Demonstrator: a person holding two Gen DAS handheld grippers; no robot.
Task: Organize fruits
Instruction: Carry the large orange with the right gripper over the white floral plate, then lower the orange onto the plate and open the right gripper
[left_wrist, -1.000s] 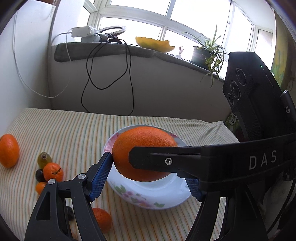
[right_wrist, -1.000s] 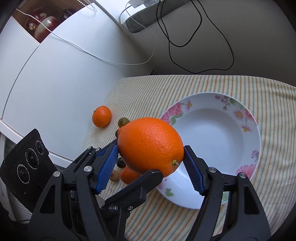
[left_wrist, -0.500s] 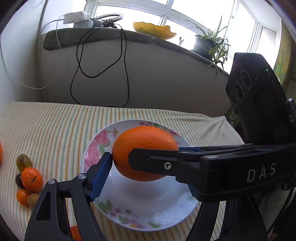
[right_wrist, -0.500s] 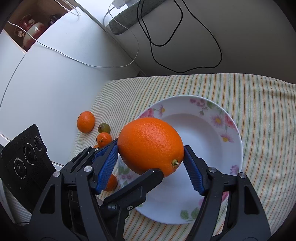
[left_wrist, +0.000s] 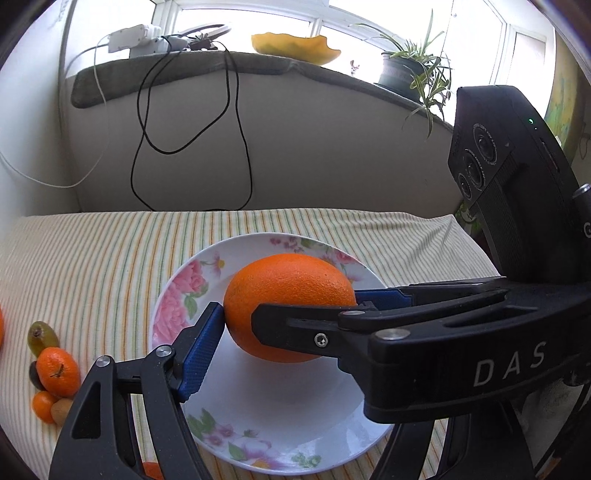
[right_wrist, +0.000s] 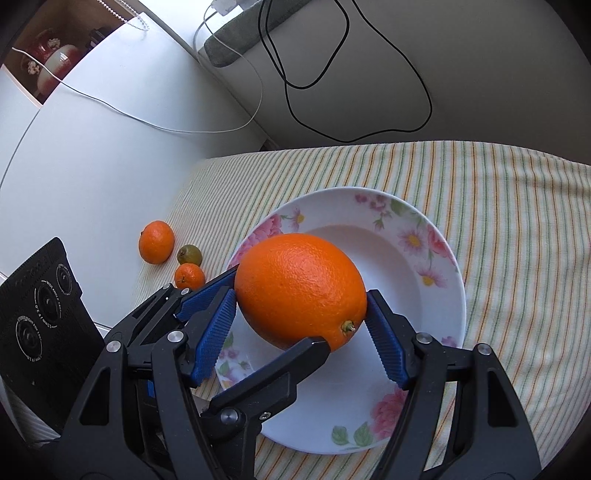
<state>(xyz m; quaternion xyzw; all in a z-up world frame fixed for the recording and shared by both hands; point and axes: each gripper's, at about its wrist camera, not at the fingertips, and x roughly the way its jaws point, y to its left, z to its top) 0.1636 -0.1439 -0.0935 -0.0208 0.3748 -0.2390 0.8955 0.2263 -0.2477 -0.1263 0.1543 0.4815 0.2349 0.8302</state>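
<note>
A large orange (left_wrist: 288, 295) (right_wrist: 299, 288) is clamped by both grippers at once, over the floral white plate (left_wrist: 177, 295) (right_wrist: 436, 266). My left gripper (left_wrist: 284, 325) holds it from its sides, and its fingers (right_wrist: 207, 288) cross in from the left in the right wrist view. My right gripper (right_wrist: 299, 332) is shut on the same orange, and its black finger (left_wrist: 295, 325) crosses in front of the orange in the left wrist view. Whether the orange touches the plate is hidden.
Small mandarins (left_wrist: 59, 371) (right_wrist: 156, 246), a green grape (left_wrist: 42, 336) (right_wrist: 189, 254) and other small fruits lie on the striped cloth (left_wrist: 92, 266) left of the plate. A white cabinet wall (right_wrist: 92, 147) stands at the left, and cables (left_wrist: 192, 129) hang behind.
Both grippers have carried the orange further over the plate and lower toward it. The loose fruits have shifted left in view. The grip is unchanged.
</note>
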